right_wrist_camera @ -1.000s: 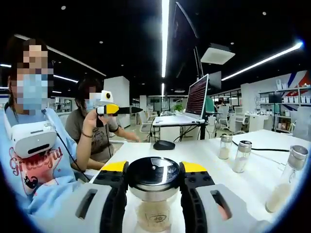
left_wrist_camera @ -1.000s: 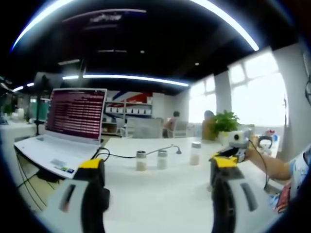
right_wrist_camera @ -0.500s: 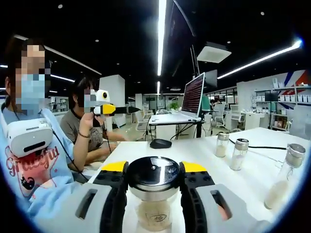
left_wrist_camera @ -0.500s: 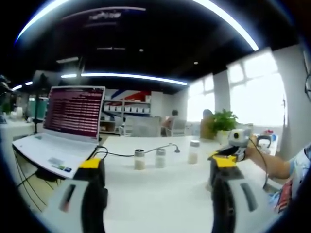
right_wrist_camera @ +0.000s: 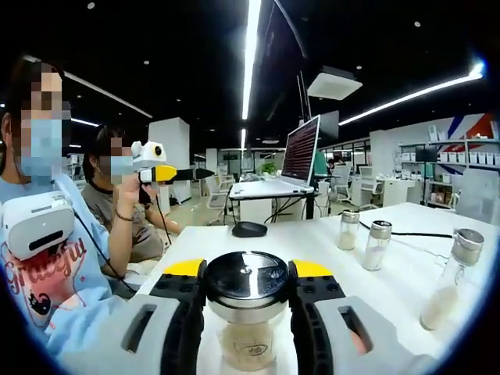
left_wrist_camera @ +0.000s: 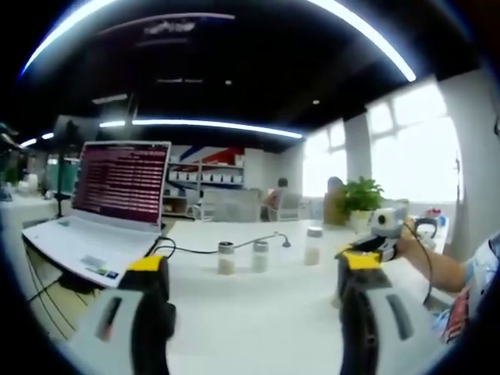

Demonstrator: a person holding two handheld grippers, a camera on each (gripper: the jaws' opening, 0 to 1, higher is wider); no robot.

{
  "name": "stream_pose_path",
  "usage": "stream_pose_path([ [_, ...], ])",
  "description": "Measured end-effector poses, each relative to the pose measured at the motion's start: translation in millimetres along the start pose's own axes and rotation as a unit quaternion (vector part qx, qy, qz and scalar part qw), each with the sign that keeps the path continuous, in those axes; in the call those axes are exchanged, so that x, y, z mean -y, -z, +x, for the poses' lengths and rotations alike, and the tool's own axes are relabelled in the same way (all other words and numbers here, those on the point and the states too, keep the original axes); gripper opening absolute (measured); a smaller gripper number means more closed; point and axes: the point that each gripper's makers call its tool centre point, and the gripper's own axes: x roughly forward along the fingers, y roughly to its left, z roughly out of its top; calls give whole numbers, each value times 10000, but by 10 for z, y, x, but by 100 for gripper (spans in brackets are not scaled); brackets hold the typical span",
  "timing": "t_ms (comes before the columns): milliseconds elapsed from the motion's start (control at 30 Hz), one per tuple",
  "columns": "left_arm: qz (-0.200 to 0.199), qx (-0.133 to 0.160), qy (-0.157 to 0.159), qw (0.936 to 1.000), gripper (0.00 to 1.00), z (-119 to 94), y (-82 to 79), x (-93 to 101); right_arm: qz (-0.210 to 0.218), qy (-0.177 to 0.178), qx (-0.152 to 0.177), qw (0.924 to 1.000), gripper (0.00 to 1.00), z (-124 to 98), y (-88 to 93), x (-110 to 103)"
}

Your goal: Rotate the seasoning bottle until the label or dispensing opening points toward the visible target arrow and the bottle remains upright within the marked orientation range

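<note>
Right gripper [right_wrist_camera: 247,291]: jaws clamped on upright seasoning bottle [right_wrist_camera: 246,312] above white table [right_wrist_camera: 312,234]. Left gripper [left_wrist_camera: 248,273]: jaws wide, empty, held level over table; three shakers [left_wrist_camera: 260,256] beyond, laptop [left_wrist_camera: 109,199] left. Person's hand [right_wrist_camera: 125,203] raises left gripper.

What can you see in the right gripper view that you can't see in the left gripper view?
Right gripper view alone: a seasoning bottle with a black lid, clamped between the right gripper, and a computer mouse.

Left gripper view alone: a potted plant and the open, empty left gripper.

Both: the white table, the laptop and three small shaker bottles.
</note>
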Motion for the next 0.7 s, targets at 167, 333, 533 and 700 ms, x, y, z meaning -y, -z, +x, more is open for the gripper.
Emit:
stream_pose_path([
  [167,-97,25,76,9999,92,0,-10,7,-55,49,-8,10000,41,4,4,14],
  [333,-71,7,75,9999,92,-7,-1,11,-26,167,7,9999,41,20,-4,31],
  [533,-42,38,108,9999,92,-21,-23,25,24,315,21,9995,41,24,-7,46],
  [700,-51,19,97,9999,92,-3,-11,17,121,563,-22,9983,41,35,-5,67],
])
